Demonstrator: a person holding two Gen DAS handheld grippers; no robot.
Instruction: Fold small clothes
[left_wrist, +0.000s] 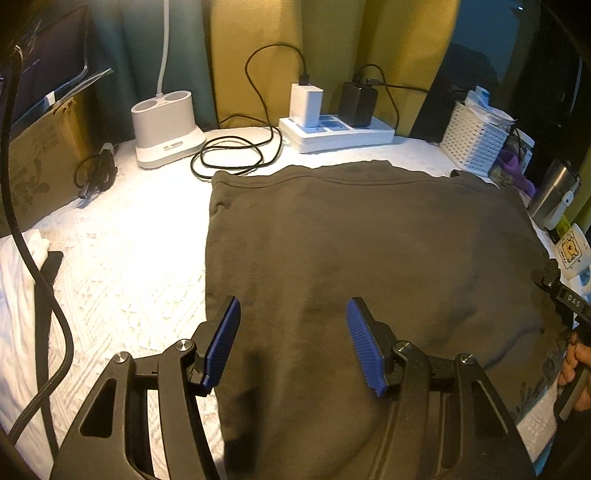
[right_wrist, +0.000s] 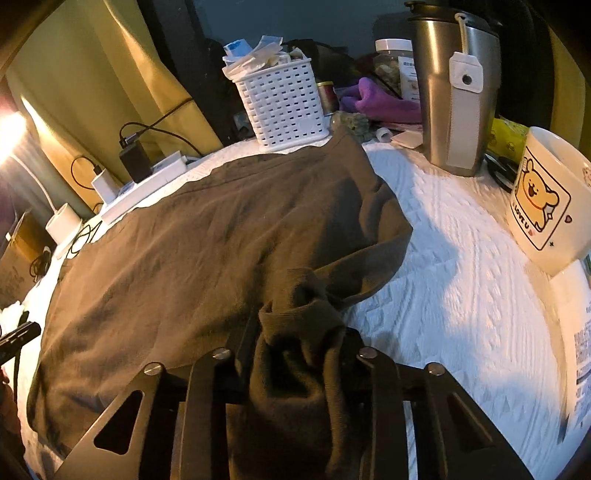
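the brown shirt (left_wrist: 362, 258) looks soft and limp; right gripper (right_wrist: 295, 332) has its jaws pinched on a bunched corner, left gripper (left_wrist: 291, 343) wide open, empty, above the near hem.

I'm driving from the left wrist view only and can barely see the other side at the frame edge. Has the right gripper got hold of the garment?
Observer: Yes. The right gripper is shut on a bunched corner of the dark garment, with cloth draped over its fingers.
Operator: Is that corner lifted or flat?
Observer: Lifted; the fabric rises from the white table cover into a wrinkled peak at the gripper.
Operator: Anything close on that side I could knock?
Observer: A bear-print mug and a steel tumbler stand to the right of the garment, apart from it.
Operator: And my gripper?
Observer: The left gripper is open above the garment, holding nothing.
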